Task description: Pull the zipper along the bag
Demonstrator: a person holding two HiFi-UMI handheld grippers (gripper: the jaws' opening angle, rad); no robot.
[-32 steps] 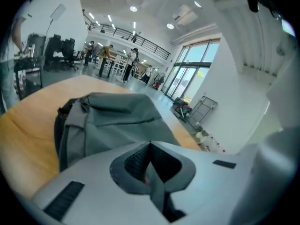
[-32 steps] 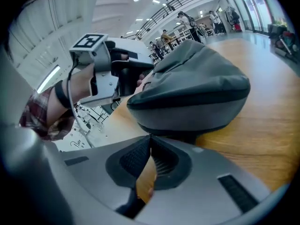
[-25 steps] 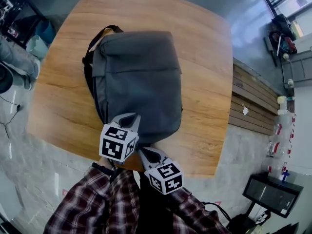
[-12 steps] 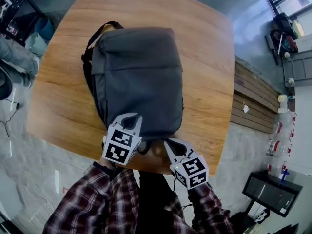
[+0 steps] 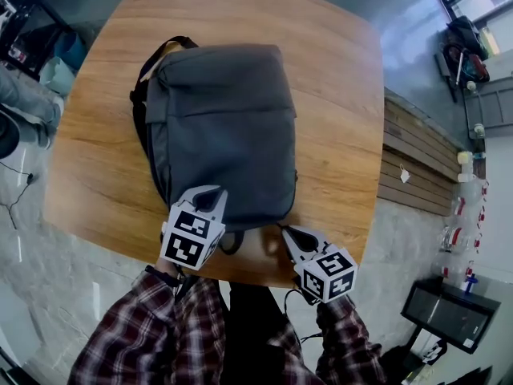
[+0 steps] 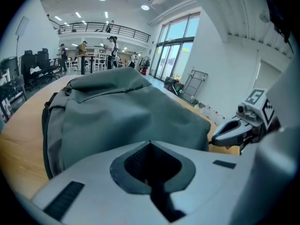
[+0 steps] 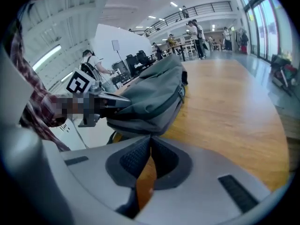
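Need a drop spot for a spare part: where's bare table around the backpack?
Widest bare wood: between the backpack and the right edge of the table. Another band beyond its far end; a strip left of its strap. Crowded: the near edge, where the left tongs and right tongs sit at the backpack.

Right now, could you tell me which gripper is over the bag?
The left gripper: its tip overlaps the bag's near edge; the right gripper is over table.

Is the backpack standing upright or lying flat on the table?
Lying flat: the backpack's broad grey face points up in the head view, and it sits low on the table.
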